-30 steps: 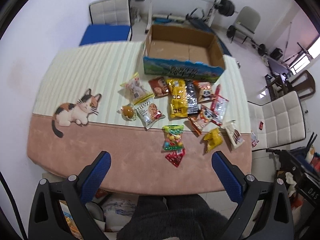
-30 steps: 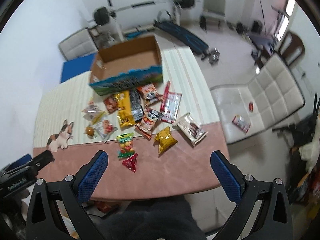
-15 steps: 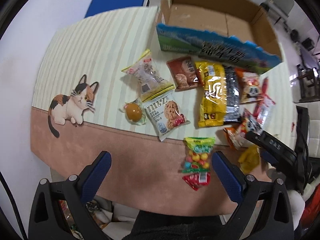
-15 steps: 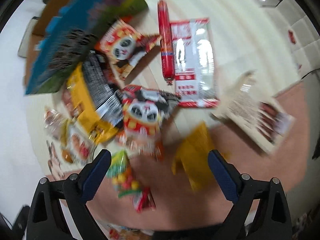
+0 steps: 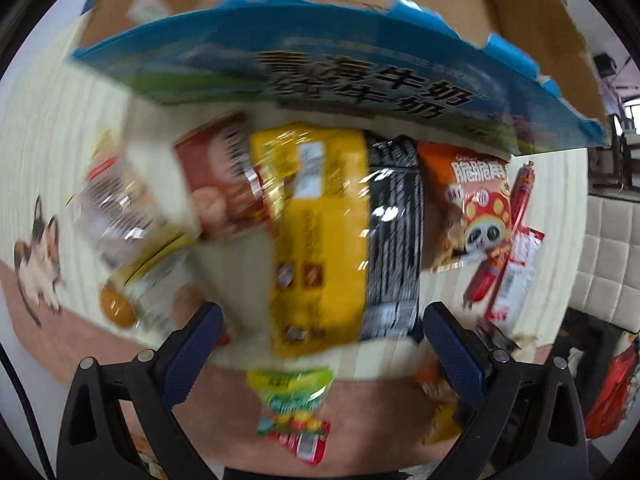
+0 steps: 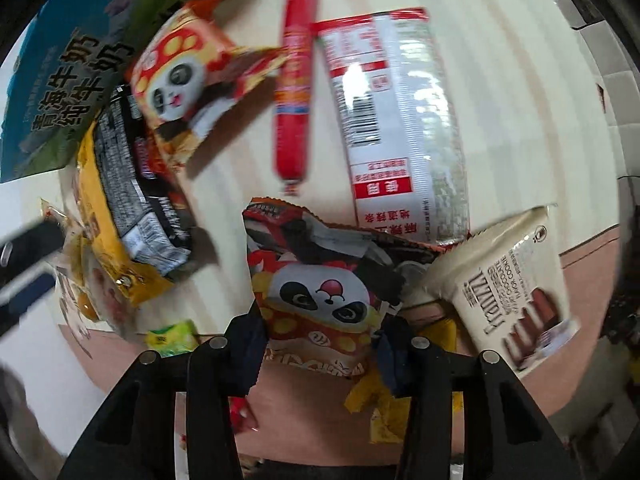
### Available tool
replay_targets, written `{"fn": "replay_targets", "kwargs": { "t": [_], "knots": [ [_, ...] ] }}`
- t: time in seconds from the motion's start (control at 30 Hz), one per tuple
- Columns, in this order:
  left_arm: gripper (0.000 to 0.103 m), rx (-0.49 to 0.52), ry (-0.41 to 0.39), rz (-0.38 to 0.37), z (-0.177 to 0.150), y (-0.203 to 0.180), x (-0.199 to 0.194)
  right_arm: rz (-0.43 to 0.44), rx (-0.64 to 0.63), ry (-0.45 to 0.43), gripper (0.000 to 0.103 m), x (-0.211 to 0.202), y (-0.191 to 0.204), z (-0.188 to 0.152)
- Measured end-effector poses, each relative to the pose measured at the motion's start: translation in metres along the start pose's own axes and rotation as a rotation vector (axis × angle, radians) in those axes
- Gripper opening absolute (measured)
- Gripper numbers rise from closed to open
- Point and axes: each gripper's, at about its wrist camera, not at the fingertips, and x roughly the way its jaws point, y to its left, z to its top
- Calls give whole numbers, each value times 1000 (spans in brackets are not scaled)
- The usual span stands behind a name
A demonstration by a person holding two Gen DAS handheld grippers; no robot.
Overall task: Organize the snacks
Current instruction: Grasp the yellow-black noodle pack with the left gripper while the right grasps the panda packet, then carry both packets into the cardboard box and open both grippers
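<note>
Left wrist view: a second ago this camera saw the whole table point(image 5: 48, 120) from above, with the snacks small and the gym gear behind. Now I am low over the pile and the picture is blurred. My left tongs point(image 5: 320, 354) point straight down with the blue fingers point(image 5: 192, 352) spread wide and nothing pinched; the lower ends of the yellow bag point(image 5: 320, 240) and of the black packet point(image 5: 394, 232) lie between them. The cardboard box point(image 5: 340, 68) fills the top of the view; its blue front wall carries large Chinese characters ending in 牛奶. A panda snack bag point(image 5: 476, 208) and a red sausage point(image 5: 504, 240) lie to the right, and a green candy bag point(image 5: 292, 396) sits below on the pink band of the cloth. A printed cat point(image 5: 36, 256) shows at the left edge.

Right wrist view: a second ago my right tongs point(image 6: 320, 340) stood wide above the table. Now they are tilted steeply down and closing, with the lower edge of a second panda bag point(image 6: 320, 292) between the blue pads point(image 6: 252, 344), which touch its sides. A cream wafer pack point(image 6: 508, 292) just to the right reads "FRANZZI". A clear packet with a red-and-white label and barcode point(image 6: 396, 120) lies above, beside the red sausage point(image 6: 296, 76). The first panda snack bag point(image 6: 188, 76) rests against the box wall point(image 6: 68, 92).
</note>
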Motion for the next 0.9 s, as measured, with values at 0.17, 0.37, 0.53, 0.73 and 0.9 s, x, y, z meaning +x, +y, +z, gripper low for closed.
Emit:
{"fn": "replay_targets", "kwargs": {
  "t": [0.17, 0.37, 0.53, 0.73, 0.9],
  "knots": [
    [103, 16, 51, 32, 17, -15, 26, 6, 46, 14, 56, 2, -8, 9],
    [103, 49, 71, 46, 23, -26, 43, -13, 46, 42, 60, 15, -5, 13],
    [90, 26, 38, 23, 18, -21, 45, -28, 46, 38, 59, 25, 7, 8],
    [87, 50, 33, 52, -16, -9, 41, -111, -91, 36, 50, 32, 35, -10],
    [87, 97, 55, 111, -69, 11, 42, -153, -147, 39, 50, 38, 42, -26]
  ]
}}
